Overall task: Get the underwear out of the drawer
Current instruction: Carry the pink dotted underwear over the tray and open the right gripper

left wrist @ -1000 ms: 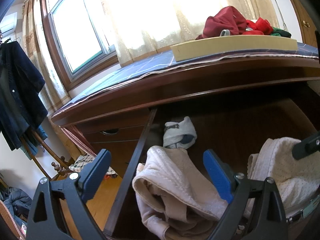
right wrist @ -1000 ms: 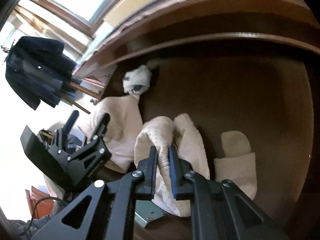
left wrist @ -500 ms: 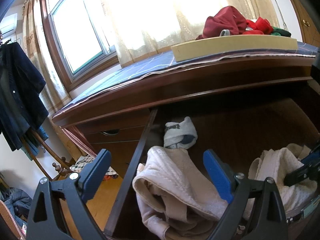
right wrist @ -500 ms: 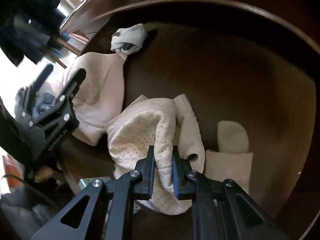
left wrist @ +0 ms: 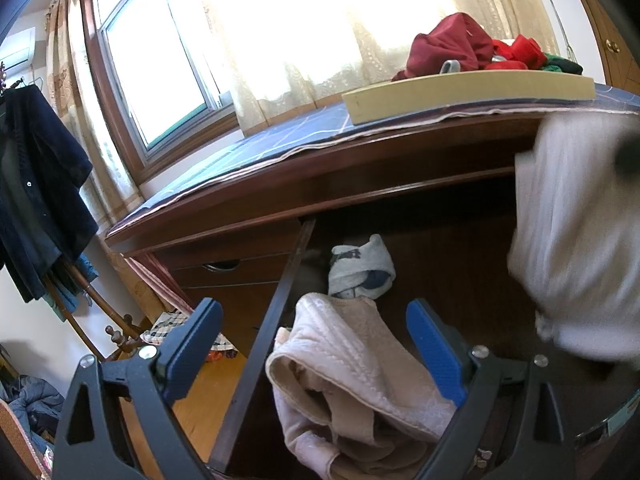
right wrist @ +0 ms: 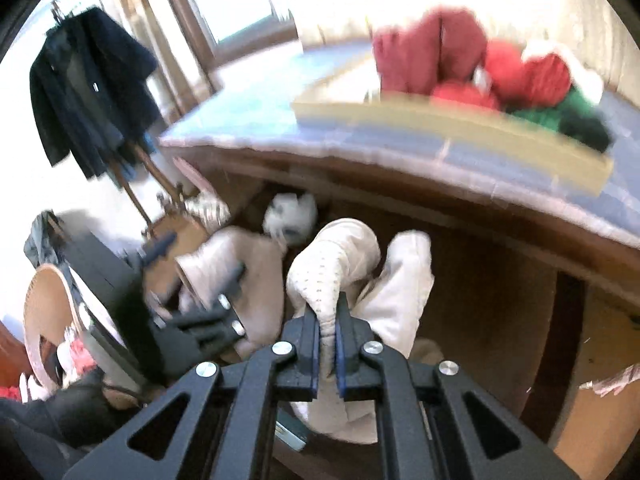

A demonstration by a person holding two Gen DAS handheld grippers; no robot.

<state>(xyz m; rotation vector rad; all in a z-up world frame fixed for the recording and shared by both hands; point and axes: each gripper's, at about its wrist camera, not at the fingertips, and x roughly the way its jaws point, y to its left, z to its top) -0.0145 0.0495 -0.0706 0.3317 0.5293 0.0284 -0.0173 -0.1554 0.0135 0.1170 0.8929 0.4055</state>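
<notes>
My right gripper (right wrist: 328,320) is held above the open wooden drawer (left wrist: 280,300), its jaws closing tight on a fold of cream dotted underwear (right wrist: 332,272). The fabric hangs from it. In the left wrist view this underwear (left wrist: 572,232) is a blurred pale shape high at the right. My left gripper (left wrist: 312,312) stays open low over the drawer's left side. A pinkish beige garment (left wrist: 352,360) lies beneath its blue fingers (left wrist: 436,348), and the pads do not press on it. In the right wrist view the left gripper (right wrist: 192,288) is a dark blur at the left.
A rolled grey sock bundle (left wrist: 360,268) lies at the back of the drawer. On the desk top a flat tray (left wrist: 468,92) holds red and green clothes. A dark jacket (left wrist: 36,200) hangs on a rack at the left, before a window.
The right gripper rose out of the drawer with the cream underwear and rolled; the underwear left the drawer floor. The left gripper stayed still.
</notes>
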